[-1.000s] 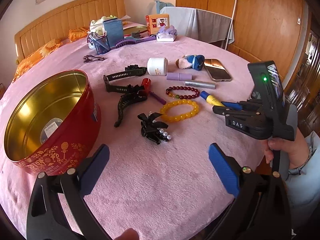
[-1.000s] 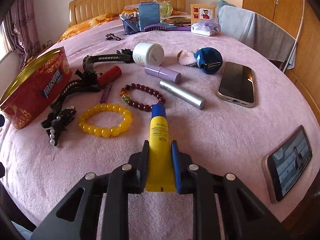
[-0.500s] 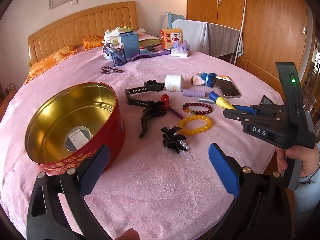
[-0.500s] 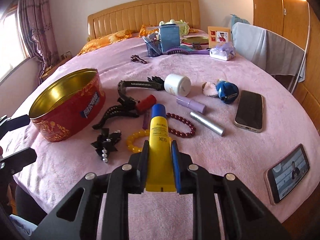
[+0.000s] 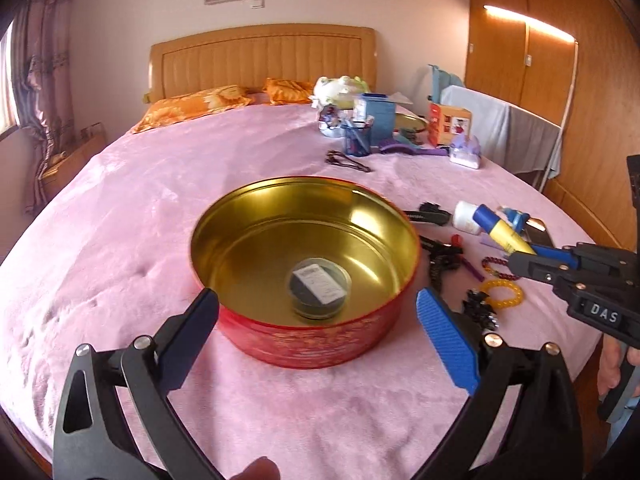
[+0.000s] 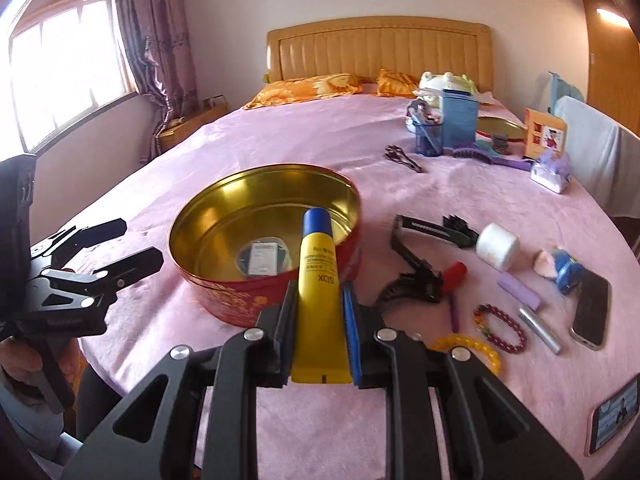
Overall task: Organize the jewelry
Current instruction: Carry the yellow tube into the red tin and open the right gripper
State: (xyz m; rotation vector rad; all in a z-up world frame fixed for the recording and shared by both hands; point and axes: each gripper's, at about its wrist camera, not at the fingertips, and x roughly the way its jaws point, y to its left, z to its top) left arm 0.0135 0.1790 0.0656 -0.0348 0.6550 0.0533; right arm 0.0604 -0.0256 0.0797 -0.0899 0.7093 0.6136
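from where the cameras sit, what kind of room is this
Almost certainly a home bedroom. A padded headboard with orange pillows stands at the far end of the pink bedspread where everything is laid out, a curtained window is to one side, and wooden wardrobe doors line the other.

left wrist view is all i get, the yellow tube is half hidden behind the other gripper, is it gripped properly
Observer: Yes. In the right wrist view the right gripper has both pads pressed on the flat lower end of the yellow tube, with its blue cap pointing towards the tin.
Operator: anything lying behind that gripper i cant see
Observer: A silver tube lies between a dark phone and the red bead bracelet.
Operator: anything near the bed edge on that side
Observer: A second phone with its screen lit lies at the near right edge.
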